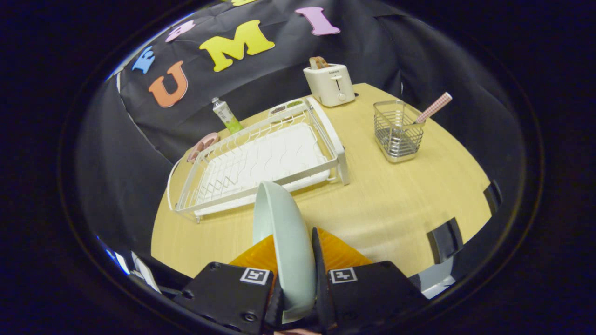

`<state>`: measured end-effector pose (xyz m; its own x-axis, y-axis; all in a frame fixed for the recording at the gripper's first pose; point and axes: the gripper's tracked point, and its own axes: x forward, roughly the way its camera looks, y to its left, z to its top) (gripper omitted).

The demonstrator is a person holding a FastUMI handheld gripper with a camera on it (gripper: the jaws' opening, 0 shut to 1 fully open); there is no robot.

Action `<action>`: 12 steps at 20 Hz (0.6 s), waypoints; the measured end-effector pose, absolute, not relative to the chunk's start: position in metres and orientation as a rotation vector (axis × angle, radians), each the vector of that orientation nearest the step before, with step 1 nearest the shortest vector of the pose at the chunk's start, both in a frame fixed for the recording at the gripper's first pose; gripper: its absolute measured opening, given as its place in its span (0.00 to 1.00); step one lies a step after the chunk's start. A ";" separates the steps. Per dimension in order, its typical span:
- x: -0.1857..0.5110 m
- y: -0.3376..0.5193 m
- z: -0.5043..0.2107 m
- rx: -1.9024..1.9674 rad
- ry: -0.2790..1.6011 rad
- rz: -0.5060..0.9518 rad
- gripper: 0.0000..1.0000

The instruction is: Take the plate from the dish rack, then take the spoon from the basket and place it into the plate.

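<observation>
Fingers (292, 260) clamped on the plate (284, 232), one on each face; plate stands on edge between them, rim sticking up ahead of the tips, held above the table (396, 209). Plate is pale green, smooth, glossy, round.

Rack (260, 163) just beyond the plate: white wire frame over a white ribbed drip tray, slots bare. Spoon (434, 108) sits in the basket (398, 131), well apart to the right of the rack; checked pink handle leans out over the rim. Basket is square, metal wire.

Open light-wood table between rack and basket and in front of the fingers on the right side. Near table edge close under the fingers. Toaster (329, 83), bottle (226, 114) and a pink dish (203, 145) lie behind the rack by the wall
</observation>
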<state>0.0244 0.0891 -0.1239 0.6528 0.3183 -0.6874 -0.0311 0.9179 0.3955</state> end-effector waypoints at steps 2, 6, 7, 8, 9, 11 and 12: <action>0.028 0.092 -0.133 0.434 0.854 0.218 0.34; 0.038 0.084 -0.143 0.500 0.851 0.239 0.35; 0.041 0.080 -0.146 0.509 0.846 0.235 0.36; 0.043 0.075 -0.149 0.513 0.845 0.228 0.36; 0.046 0.072 -0.151 0.513 0.838 0.224 0.36; 0.051 0.068 -0.154 0.489 0.812 0.223 0.39; 0.053 0.064 -0.154 0.463 0.789 0.215 0.39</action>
<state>0.0534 0.0635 -0.1539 0.6896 0.3547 -0.6314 -0.0152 0.8788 0.4770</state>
